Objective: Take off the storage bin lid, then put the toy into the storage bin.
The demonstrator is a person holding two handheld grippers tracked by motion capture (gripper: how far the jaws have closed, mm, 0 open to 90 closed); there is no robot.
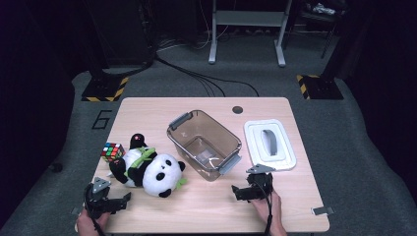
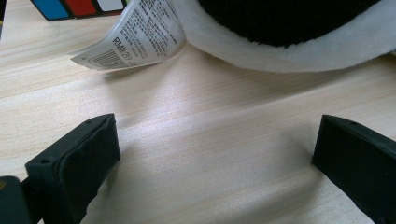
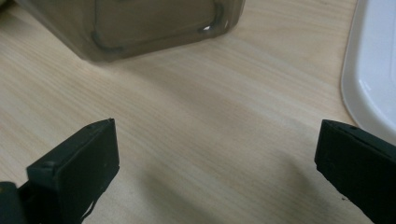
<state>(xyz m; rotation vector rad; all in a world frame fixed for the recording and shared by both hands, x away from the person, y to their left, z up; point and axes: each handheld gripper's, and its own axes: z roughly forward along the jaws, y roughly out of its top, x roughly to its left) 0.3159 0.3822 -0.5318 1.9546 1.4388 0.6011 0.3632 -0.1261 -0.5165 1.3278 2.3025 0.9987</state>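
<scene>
While I hold both tools low at the near edge of the table (image 1: 206,216), I take the clear bin (image 1: 204,142) at the middle as my landmark and read across from its left. Farthest left of the bin is my left gripper (image 1: 123,200), its jaws spread wide with nothing between them. Just beyond it, the plush panda (image 1: 147,169) lies on its side, left of the bin and apart from it, its long axis running from the puzzle cube (image 1: 112,151) at its far-left end toward the bin. In the left gripper view the panda's white belly (image 2: 289,51) and paper tag (image 2: 135,35) sit straight ahead of the jaws, close but untouched. Right of the bin, my right gripper (image 1: 238,192) also stands released and empty, facing the bin's near corner (image 3: 140,28), with the white lid (image 1: 270,145) lying flat beyond it. I judge the left hand clearly nearer the panda, so it should advance and close across the body's short width.
</scene>
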